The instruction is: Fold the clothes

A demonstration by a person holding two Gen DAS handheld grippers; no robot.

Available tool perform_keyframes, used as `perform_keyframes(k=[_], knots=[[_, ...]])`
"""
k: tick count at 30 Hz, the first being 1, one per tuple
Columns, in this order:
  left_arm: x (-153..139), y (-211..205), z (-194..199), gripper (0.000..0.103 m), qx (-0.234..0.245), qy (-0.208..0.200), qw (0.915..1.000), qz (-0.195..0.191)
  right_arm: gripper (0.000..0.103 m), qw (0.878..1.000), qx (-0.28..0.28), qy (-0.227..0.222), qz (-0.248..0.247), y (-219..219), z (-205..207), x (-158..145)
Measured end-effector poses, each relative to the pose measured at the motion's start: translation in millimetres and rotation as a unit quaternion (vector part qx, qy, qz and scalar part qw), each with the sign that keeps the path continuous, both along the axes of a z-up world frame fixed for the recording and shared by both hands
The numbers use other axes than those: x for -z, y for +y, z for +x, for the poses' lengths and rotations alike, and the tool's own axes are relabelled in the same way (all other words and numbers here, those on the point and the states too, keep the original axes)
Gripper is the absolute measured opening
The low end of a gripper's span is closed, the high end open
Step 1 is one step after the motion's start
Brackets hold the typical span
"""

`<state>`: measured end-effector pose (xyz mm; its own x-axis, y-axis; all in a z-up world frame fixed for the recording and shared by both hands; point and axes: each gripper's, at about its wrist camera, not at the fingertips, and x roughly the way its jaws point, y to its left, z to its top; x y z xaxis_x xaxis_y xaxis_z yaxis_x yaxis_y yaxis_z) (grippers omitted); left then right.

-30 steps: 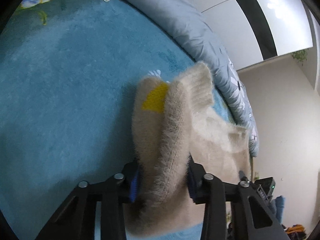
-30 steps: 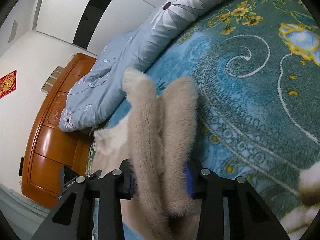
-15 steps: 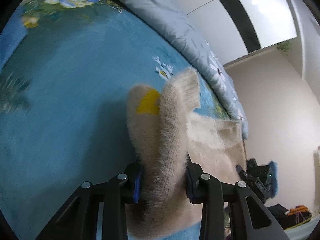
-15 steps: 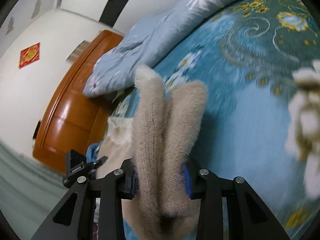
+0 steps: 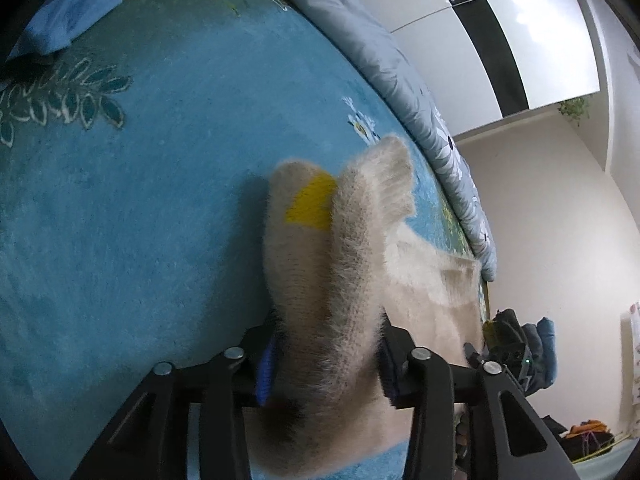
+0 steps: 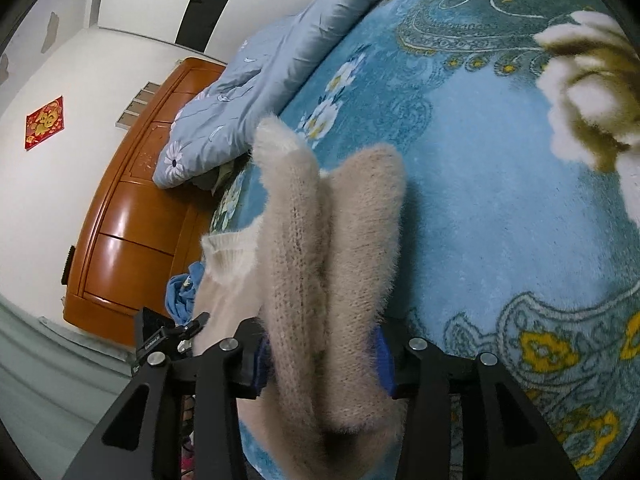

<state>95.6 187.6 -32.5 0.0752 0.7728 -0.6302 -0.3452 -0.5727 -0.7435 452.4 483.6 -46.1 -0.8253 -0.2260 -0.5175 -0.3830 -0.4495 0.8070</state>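
A fuzzy beige sweater [image 5: 320,280] with a yellow patch [image 5: 310,208] lies on the teal patterned blanket [image 5: 140,200]. A bunched fold of it stands up between the jaws of my left gripper [image 5: 326,360], which are opening; a thin dark gap shows at the left pad. In the right wrist view another fold of the sweater [image 6: 360,240] fills my right gripper [image 6: 322,360], whose jaws are also opening while the pads still touch the fuzz. The sweater's ribbed hem [image 6: 228,252] stretches between the two grippers.
A grey-blue flowered duvet [image 5: 380,40] is heaped along the blanket's far edge. A wooden cabinet [image 6: 132,220] stands beyond the bed. A folded blue cloth [image 5: 68,12] lies at the far left, and a blue garment [image 6: 182,292] lies by the bed's edge.
Both grippers have slid across the blanket with the sweater folds in them. Their pads now stand slightly wider apart around the folds.
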Motion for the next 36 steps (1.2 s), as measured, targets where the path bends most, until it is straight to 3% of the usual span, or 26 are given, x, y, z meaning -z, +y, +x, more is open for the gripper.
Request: perform_keyframes(k=[3,7,19,29,36], knots=[[-1.8,3.5,-1.6,0.075,-0.005,0.019,0.9995,-0.024,0.067,1.000,0.009,-0.001,0.008,-0.2,1.8,2.9],[-5.0,16.7,1.3,0.080,0.018,0.045,0.9977,-0.047,0.068,1.000,0.014,0.000,0.022,-1.6,-0.7,5.5],[4.0,47.6,3.7,0.080,0.053,0.030,0.9972,-0.042,0.071,0.999,-0.006,-0.005,0.038,-6.8,-28.7,9.1],[2.0,43.1,10.0,0.073,0.051,0.024,0.9973,-0.047,0.066,1.000,-0.001,-0.001,0.024,-7.5,-28.8,10.0],[3.5,28.8,10.1,0.053,0.018,0.009,0.9994,-0.027,0.056,1.000,0.002,-0.013,0.007,-7.8,-30.2,9.9]])
